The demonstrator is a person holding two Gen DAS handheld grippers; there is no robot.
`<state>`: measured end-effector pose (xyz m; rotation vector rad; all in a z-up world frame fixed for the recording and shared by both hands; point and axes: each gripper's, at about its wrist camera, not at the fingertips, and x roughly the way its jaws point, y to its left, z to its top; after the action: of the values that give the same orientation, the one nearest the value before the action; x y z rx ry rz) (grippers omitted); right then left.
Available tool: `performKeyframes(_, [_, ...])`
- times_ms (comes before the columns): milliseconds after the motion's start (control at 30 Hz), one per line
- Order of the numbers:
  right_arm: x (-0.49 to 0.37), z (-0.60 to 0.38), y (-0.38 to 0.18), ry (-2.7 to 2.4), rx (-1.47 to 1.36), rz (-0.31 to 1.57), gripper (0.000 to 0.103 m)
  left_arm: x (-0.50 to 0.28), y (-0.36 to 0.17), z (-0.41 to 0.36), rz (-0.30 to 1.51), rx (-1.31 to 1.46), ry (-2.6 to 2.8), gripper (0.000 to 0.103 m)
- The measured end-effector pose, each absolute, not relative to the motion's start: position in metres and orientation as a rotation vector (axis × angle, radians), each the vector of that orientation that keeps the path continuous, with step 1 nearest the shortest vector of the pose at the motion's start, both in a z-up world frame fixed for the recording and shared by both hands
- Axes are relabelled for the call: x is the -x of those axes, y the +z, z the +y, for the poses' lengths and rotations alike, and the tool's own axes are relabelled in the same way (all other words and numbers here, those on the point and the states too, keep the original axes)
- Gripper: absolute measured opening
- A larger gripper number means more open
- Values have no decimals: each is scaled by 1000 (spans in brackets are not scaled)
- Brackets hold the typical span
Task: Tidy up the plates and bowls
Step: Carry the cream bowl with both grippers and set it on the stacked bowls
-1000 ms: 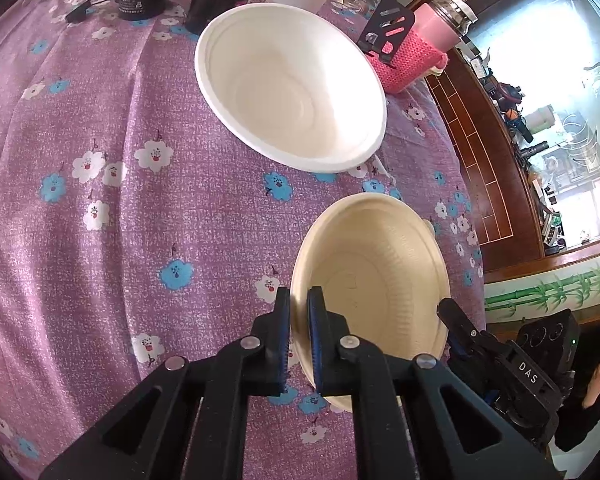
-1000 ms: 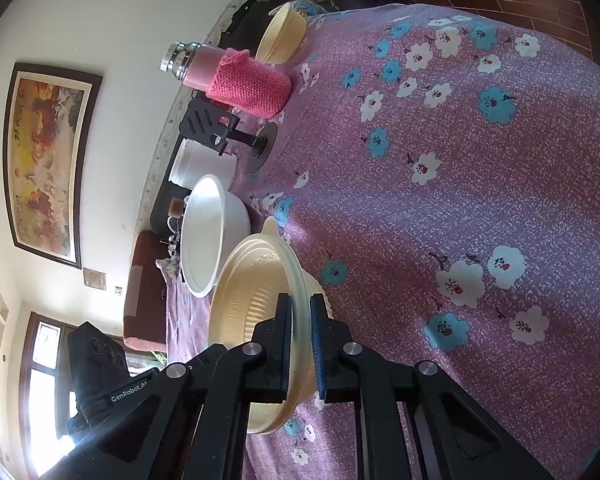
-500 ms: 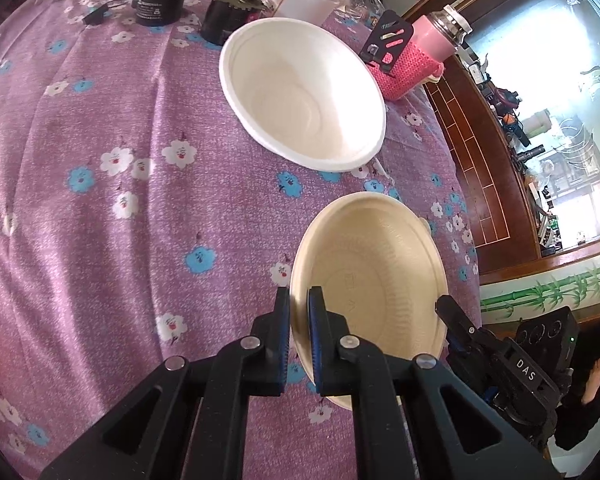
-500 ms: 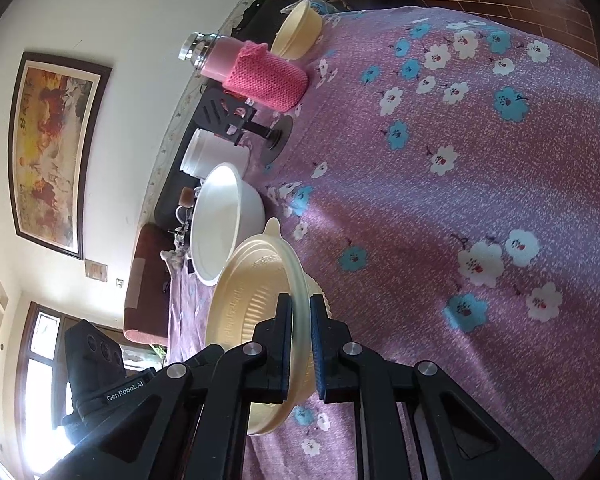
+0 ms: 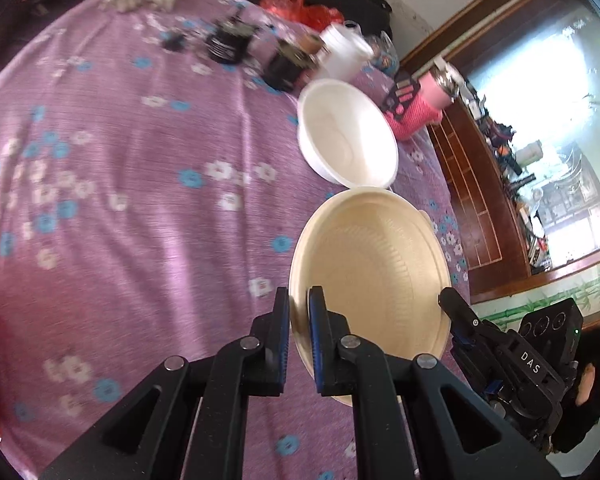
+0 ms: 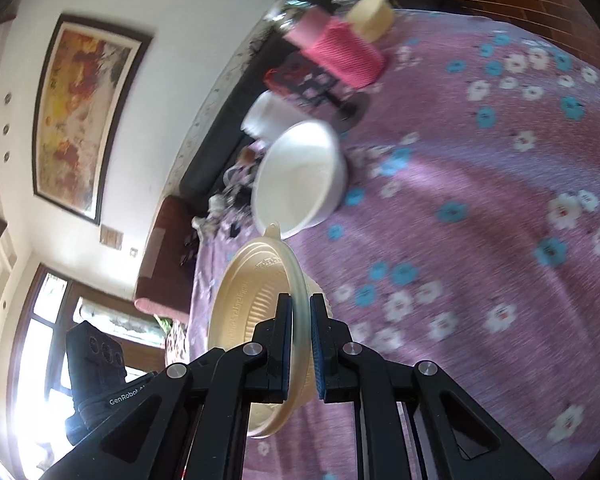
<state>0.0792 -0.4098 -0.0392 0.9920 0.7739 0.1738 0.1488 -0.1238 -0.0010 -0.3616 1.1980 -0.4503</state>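
Beige bowl (image 5: 374,280) rim pinched by left tongs (image 5: 299,320), right tongs (image 6: 300,320).

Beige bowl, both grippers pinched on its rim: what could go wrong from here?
1. The beige bowl is held only by thin rim pinches from the left gripper and right gripper; uneven motion could flex it or slip it.
2. Its far edge sits near the white bowl; lowering off-centre may knock that bowl.
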Motion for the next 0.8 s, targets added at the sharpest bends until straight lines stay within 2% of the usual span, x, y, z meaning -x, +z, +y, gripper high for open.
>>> performKeyframes(500, [-96,-253,19,419,-835,792,11,-91,56,38,1034,410,-242,10])
performKeyframes(800, [-107,-138,31,588,-736,854,11,-51,72,135,985,411,-64,10])
